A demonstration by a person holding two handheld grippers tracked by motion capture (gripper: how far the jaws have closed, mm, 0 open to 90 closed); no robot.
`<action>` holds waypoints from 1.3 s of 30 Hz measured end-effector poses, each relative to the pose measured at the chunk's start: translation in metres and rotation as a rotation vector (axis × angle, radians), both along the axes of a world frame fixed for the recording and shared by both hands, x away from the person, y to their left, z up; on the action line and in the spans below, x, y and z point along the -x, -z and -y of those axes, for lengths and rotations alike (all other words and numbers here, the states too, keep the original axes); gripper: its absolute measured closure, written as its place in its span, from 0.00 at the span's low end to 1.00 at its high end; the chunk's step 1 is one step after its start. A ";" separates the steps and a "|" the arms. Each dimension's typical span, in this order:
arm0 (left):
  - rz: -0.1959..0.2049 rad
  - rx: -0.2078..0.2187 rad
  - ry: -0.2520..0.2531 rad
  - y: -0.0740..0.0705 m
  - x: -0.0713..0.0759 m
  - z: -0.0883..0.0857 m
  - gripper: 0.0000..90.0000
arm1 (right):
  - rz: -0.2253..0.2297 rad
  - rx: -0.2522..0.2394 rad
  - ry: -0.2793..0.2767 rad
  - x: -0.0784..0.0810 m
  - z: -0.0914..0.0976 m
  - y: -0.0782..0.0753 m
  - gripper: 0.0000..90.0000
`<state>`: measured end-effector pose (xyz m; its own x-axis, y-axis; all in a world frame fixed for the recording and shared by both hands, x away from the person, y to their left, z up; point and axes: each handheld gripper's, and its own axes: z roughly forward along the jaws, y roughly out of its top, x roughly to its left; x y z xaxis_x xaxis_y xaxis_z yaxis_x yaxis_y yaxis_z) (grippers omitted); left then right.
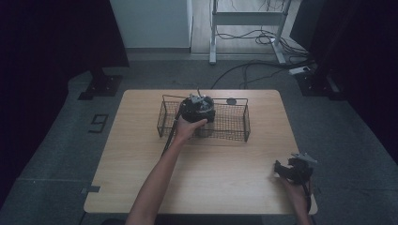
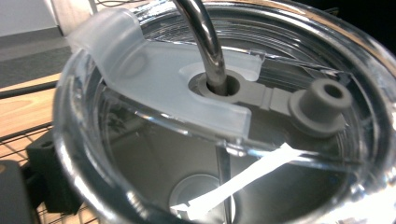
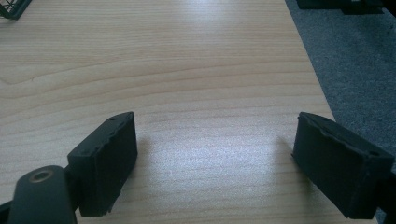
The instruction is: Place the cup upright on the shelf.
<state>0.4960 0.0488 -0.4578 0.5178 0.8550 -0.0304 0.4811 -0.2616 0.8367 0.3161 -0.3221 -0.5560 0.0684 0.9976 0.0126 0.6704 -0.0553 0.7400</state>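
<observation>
The left gripper (image 1: 197, 110) is over a lidded tumbler (image 2: 224, 121) in the wire basket (image 1: 234, 129), finger state unclear; the right gripper (image 3: 215, 158) has its fingers released above the counter (image 3: 187, 70)

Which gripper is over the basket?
The left gripper, held over the wire basket. The right gripper sits open near the table's right edge.

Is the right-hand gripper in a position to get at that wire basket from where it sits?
Probably not yet: the right gripper rests open near the table's front corner, well apart from the wire basket. Bare wood lies between, so nothing blocks it.
</observation>
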 end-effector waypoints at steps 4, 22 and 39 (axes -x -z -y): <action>0.050 0.031 -0.005 -0.011 0.010 -0.004 0.00 | 0.000 0.000 0.000 0.000 0.000 0.000 0.15; 0.046 0.093 0.050 -0.030 0.045 -0.031 0.01 | -0.001 0.002 0.002 -0.001 0.000 0.000 0.15; 0.053 0.079 0.118 -0.021 0.093 -0.058 0.04 | -0.004 0.001 0.004 -0.001 0.000 0.000 0.15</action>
